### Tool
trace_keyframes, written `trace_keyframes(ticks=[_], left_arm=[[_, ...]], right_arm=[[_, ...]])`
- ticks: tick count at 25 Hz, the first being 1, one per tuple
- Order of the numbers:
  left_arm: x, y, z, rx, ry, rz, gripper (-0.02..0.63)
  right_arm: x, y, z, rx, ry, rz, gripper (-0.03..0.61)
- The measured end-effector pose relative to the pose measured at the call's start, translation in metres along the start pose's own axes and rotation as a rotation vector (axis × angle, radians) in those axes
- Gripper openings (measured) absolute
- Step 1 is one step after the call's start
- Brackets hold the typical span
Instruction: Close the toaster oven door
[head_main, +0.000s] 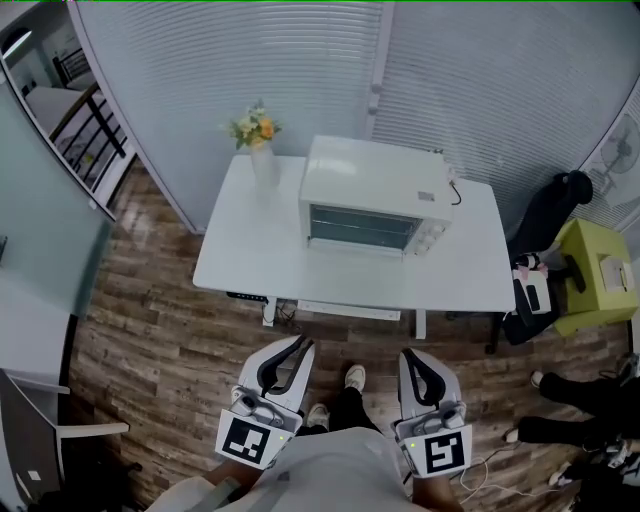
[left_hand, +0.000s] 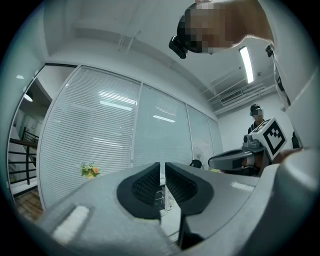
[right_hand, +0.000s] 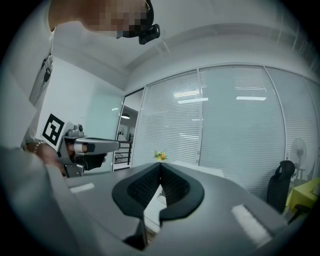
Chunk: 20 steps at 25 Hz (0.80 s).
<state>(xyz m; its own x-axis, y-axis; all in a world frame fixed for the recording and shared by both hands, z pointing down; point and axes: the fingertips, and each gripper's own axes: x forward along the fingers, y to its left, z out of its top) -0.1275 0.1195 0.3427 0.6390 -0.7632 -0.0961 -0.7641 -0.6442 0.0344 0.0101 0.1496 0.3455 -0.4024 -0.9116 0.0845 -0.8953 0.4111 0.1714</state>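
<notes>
Both grippers are shut and empty. The left gripper (head_main: 298, 345) and right gripper (head_main: 410, 356) hang over the floor, well apart from the desk (head_main: 250, 255). The toaster oven (head_main: 375, 195) sits there facing us. Its door (head_main: 362, 229) looks nearly shut, though we can't be sure from above. A hard shove could slide the oven or jolt the flowers (head_main: 255, 128) beside it. Only the head view shows the oven whole, while the gripper views show the jaws together.

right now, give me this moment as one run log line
left tool: shut, empty | right tool: shut, empty | both: short of table | toaster oven: on table | door: looks closed
</notes>
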Motion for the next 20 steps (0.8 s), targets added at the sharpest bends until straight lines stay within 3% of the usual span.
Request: trace_keyframes(ticks=[20], left_arm=[[0.153, 0.000, -0.002, 0.034, 0.003, 0.018, 0.036]], right_arm=[[0.073, -0.141, -0.007, 0.009, -0.035, 0.019, 0.005]])
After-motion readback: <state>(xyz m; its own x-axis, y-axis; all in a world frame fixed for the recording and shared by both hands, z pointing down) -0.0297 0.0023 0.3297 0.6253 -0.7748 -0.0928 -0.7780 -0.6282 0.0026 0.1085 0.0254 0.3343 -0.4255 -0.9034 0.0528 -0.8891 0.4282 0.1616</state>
